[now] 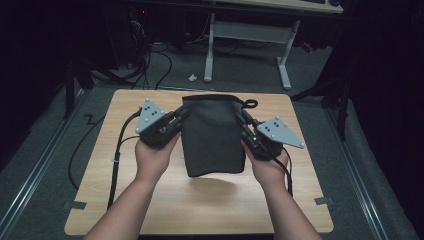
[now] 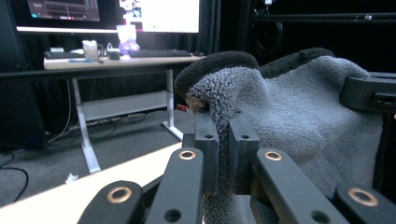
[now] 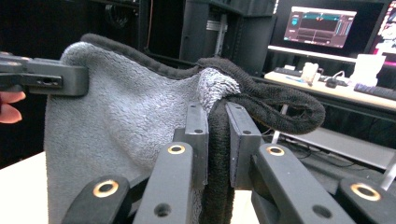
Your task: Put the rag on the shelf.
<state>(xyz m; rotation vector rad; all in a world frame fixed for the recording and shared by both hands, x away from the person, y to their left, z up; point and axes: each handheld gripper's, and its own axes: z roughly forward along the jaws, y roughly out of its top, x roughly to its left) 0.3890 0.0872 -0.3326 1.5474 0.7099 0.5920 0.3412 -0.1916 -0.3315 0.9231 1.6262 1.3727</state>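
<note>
Hanging above the table point(image 1: 150, 210), a grey towel point(image 1: 212, 140) is clamped at both top corners by closed left fingers point(image 2: 208, 135) and right fingers point(image 3: 196, 126).

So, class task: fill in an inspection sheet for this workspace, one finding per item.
Surface: wooden table, bare around the work.
Job's things: grey towel held up by its top corners, hanging, a loop at one corner.
Clutter: nothing seen on the table.
Grippers: left tool and right tool each shut on a towel corner.
Cables: black cable trails off the left tool across the table.
Surroundings: dark room, white-legged desk, lit monitor, floor cables.
</note>
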